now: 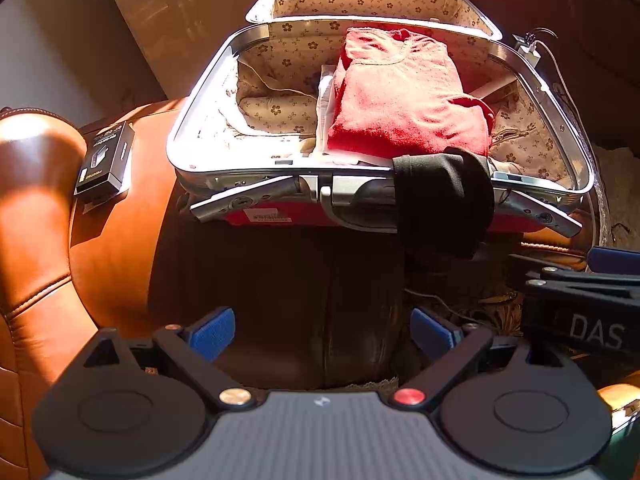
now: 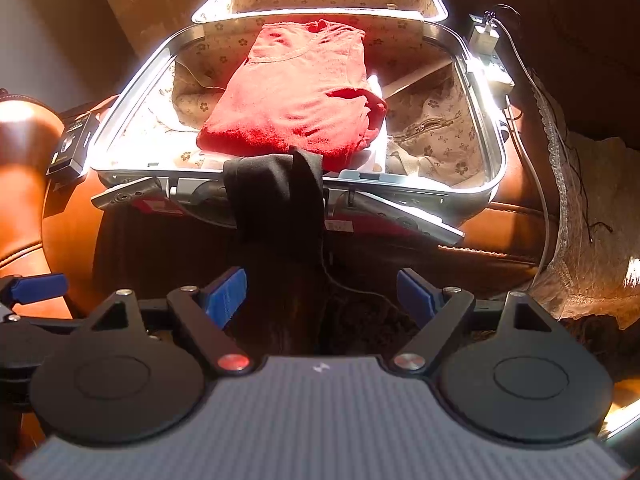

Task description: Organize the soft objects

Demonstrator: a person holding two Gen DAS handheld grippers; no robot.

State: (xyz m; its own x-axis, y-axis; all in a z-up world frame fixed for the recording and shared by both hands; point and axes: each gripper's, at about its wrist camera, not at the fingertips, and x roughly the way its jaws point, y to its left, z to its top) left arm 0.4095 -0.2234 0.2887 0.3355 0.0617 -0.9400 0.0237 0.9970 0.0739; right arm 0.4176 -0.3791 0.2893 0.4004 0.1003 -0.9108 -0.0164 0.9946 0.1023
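Left hand-held gripper (image 1: 323,332) spread, empty, low before sofa (image 1: 100,248). Right hand-held gripper (image 2: 322,294) likewise spread, empty, just beside it. Black cloth (image 2: 280,196) draped over suitcase (image 2: 478,184) front rim, hanging down outside. Red sweater (image 2: 300,100) folded inside open suitcase on floral lining. Black box (image 1: 105,160) on sofa, left of suitcase.

A folded red sweater (image 2: 296,92) lies in the open suitcase (image 2: 486,168); black cloth (image 2: 276,196) (limp) drapes over its front rim.
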